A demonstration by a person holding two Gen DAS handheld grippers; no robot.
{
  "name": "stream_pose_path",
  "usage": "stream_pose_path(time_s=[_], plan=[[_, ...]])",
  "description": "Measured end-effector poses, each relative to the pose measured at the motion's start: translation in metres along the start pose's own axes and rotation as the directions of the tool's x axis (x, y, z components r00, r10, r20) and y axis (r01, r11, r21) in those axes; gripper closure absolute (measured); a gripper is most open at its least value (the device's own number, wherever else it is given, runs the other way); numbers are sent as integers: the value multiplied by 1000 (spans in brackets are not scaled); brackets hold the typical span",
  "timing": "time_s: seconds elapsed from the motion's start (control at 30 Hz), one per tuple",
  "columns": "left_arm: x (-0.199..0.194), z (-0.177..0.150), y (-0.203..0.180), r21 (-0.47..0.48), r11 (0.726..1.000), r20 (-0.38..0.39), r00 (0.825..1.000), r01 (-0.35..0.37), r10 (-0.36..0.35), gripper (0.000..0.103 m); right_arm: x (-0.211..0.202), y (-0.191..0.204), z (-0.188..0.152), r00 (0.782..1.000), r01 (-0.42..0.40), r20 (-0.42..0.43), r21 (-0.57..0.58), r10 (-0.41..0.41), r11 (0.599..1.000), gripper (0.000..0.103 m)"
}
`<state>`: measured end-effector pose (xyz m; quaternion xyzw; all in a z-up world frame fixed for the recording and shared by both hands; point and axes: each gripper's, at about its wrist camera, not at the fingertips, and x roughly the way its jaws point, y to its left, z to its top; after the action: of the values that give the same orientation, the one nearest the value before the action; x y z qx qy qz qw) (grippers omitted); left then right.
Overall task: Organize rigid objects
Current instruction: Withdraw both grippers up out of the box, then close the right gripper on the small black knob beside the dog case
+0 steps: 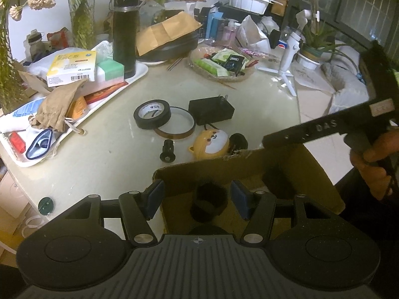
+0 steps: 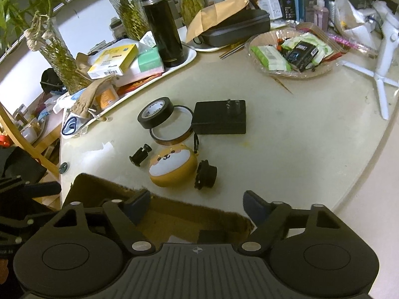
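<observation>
A cardboard box (image 1: 251,172) sits at the table's near edge; a black cylinder (image 1: 209,203) lies inside it. My left gripper (image 1: 197,199) is open above the box, empty. My right gripper (image 2: 197,206) is open over the box's rim (image 2: 189,214), empty; its black body (image 1: 324,129) shows in the left view. On the table lie a black tape roll (image 2: 155,115), an amber tape ring (image 2: 172,130), a black power adapter (image 2: 220,120), a yellow dog-face case (image 2: 172,168), a small black knob (image 2: 140,158) and a black lens-like part (image 2: 205,177).
A white tray (image 1: 139,74) holds boxes, a black flask (image 1: 124,32) and a paper bag. A wicker basket (image 2: 294,73) of packets stands at the back. A white tripod (image 2: 381,69) stands right. Vases with plants line the left.
</observation>
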<state>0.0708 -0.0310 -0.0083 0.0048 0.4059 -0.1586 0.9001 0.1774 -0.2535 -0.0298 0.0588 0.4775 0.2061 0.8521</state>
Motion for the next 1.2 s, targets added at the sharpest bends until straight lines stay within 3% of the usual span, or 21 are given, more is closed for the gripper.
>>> stream_pose_path(time_s=[0.37, 0.83, 1.0, 1.07, 1.2], plan=[[1, 4, 7, -25, 1000, 21, 1000, 8, -7, 45, 39, -7, 23, 997, 5, -83, 14, -3, 1000, 47], [3, 2, 14, -56, 998, 21, 1000, 21, -20, 45, 79, -8, 33, 986, 56, -161, 12, -54, 998, 58], [3, 2, 15, -59, 998, 22, 1000, 22, -21, 45, 86, -9, 33, 982, 56, -180, 10, -53, 998, 66], [3, 2, 15, -60, 998, 21, 1000, 22, -21, 45, 86, -5, 34, 982, 44, -184, 0, -43, 999, 76], [3, 2, 16, -63, 998, 24, 1000, 19, -17, 45, 78, 4, 35, 983, 90, -153, -79, -101, 993, 79]])
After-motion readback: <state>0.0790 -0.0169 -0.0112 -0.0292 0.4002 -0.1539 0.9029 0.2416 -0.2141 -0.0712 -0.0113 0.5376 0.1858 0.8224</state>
